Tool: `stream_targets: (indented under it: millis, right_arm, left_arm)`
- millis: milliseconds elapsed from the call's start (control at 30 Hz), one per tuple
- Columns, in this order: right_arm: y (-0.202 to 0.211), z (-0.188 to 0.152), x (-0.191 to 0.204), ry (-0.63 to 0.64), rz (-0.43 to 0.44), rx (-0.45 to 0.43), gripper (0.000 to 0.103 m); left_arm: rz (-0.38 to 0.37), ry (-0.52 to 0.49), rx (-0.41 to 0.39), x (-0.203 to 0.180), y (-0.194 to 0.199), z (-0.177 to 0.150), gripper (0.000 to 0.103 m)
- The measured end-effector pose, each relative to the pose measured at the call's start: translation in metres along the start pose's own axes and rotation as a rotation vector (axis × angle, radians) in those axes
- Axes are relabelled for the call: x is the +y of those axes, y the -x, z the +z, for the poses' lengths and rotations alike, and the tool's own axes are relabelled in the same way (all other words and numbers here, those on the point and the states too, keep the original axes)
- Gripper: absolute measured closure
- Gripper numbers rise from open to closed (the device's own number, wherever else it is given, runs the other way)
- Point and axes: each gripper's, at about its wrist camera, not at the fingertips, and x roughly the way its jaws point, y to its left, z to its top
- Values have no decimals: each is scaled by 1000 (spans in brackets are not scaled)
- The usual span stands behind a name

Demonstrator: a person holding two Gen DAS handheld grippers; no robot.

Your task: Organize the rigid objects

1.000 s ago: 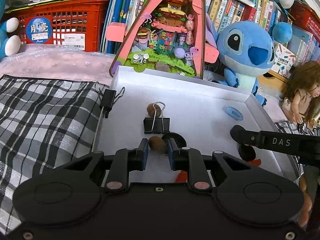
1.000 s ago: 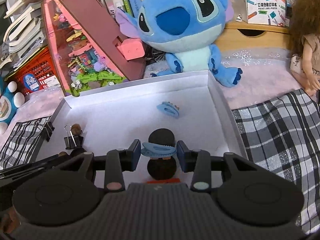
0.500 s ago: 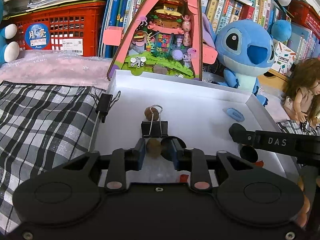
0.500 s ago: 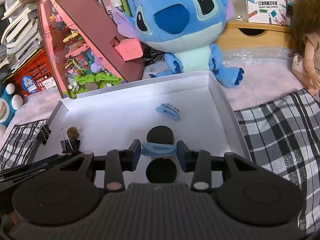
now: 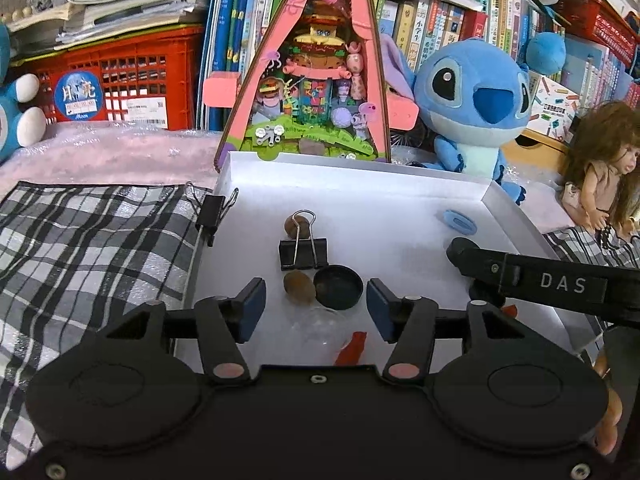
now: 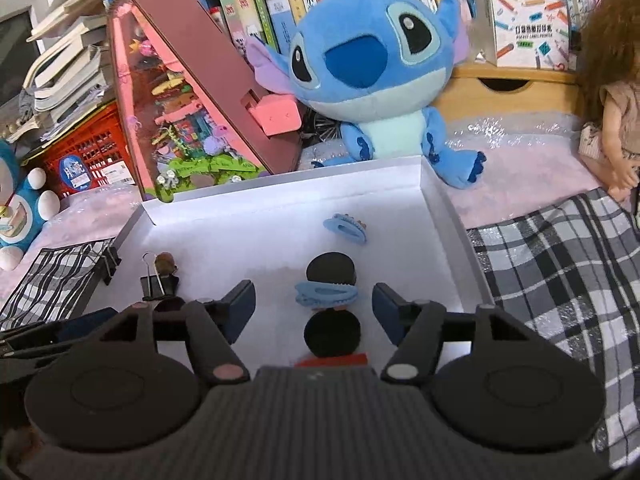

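Note:
A white shallow box point(image 5: 352, 168) point(image 6: 280, 188) holds small items. My left gripper point(image 5: 316, 308) is open over its near left part; a brown nut point(image 5: 299, 286) lies between the fingers beside a black round lid point(image 5: 338, 286). A black binder clip point(image 5: 303, 252) and a second nut point(image 5: 296, 225) lie just beyond. My right gripper point(image 6: 314, 306) is open; a blue hair clip point(image 6: 326, 293) lies between its fingers, between two black lids point(image 6: 331, 270) point(image 6: 332, 334). Another blue hair clip point(image 6: 345, 228) point(image 5: 460, 222) lies farther back.
A binder clip point(image 5: 212, 210) grips the box's left wall. Checked cloth point(image 5: 92, 240) point(image 6: 560, 264) lies on both sides. A pink triangular toy house point(image 5: 316, 80), a blue plush point(image 6: 372, 72), a doll point(image 5: 604, 176) and a red crate point(image 5: 116, 80) stand behind. A red piece point(image 5: 352, 348) lies near me.
Both grippers have opened. The left one let go of the brown nut, the right one let go of the blue hair clip; both items now lie in the box.

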Motion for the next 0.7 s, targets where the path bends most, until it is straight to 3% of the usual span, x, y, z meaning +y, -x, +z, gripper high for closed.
stream_targets:
  millis: [367,700]
  right_arm:
    - [44,-15,-2,22,12,-82,17]
    - [69,-33,-5,1,24,-96,15]
  left_arm:
    - [-5,-54,-64,-5,46,-16,29]
    - [-25,-73,-82,-8,78,-34,27]
